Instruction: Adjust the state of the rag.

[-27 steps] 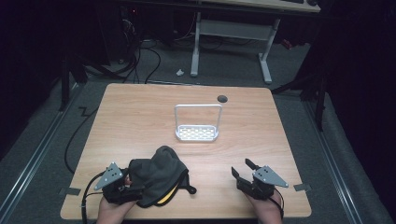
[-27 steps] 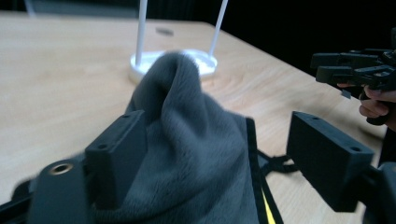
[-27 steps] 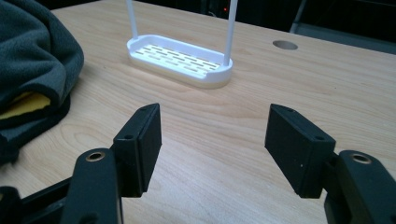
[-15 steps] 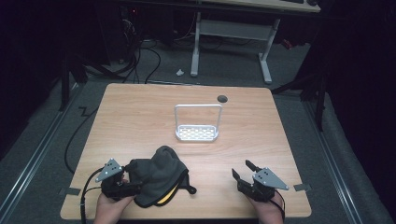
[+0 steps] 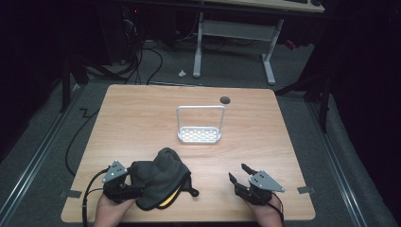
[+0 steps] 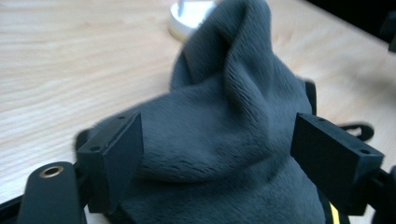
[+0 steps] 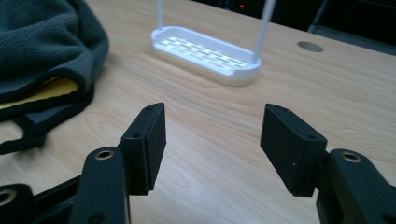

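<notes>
Both tools are held low by the hands, the left tool (image 5: 124,184) with jaws spread wide, the right tool (image 5: 240,173) with jaws standing apart and empty.

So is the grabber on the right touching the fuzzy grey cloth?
Apart. The high view shows bare wood between the right gripper and the grey cloth; in the right gripper view its open jaws hold nothing.

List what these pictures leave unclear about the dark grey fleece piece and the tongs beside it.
- Dark grey fleece piece: its folds hide its yellow lining in the high view; what garment it is cannot be told.
- Left tongs: in the left gripper view fleece bulges between the jaws; whether the pads press it is unclear.
- White rack: the fleece and the top edge hide most of it in that view.
- Right tongs: open, nothing between them.
</notes>
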`<state>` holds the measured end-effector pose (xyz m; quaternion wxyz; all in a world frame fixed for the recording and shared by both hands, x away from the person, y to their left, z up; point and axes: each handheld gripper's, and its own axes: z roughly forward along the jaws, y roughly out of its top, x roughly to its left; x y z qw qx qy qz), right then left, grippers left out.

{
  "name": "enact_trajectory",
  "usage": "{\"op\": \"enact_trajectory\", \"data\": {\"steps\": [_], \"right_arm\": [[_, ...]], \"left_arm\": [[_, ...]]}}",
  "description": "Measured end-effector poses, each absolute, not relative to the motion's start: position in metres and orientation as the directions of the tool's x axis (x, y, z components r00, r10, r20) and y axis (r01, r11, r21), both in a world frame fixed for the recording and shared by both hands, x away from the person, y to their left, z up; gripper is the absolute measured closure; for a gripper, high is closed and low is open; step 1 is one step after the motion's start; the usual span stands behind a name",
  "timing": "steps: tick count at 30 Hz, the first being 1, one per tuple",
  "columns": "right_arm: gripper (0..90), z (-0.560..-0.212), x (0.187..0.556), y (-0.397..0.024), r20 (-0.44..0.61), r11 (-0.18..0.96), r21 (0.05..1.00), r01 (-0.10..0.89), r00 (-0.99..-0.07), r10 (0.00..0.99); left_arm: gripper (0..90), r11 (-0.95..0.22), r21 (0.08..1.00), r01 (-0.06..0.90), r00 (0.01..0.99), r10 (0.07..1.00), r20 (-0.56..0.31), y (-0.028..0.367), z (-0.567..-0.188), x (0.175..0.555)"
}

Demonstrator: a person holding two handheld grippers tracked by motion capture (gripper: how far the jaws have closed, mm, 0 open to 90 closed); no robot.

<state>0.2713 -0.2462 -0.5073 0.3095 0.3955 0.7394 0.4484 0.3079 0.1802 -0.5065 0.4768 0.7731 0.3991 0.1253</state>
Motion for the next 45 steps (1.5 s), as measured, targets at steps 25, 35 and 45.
{"op": "enact_trajectory", "data": {"steps": [25,35,45], "right_arm": [[79.0,-0.528,0.283,-0.102,-0.163,0.597,0.703,0.388,-0.728,0.666],[80.5,-0.52,0.28,-0.129,-0.173,0.568,0.725,0.389,-0.696,0.697],[80.6,-0.514,0.303,-0.238,-0.12,0.38,0.753,0.537,-0.456,0.882]], "left_arm": [[64.8,-0.355,0.785,0.508,0.68,0.724,-0.113,0.136,-0.516,0.289],[77.7,-0.332,0.821,0.464,0.705,0.7,-0.115,0.155,-0.502,0.294],[74.9,-0.247,0.82,0.516,0.671,0.712,-0.208,0.174,-0.503,0.302]]}}
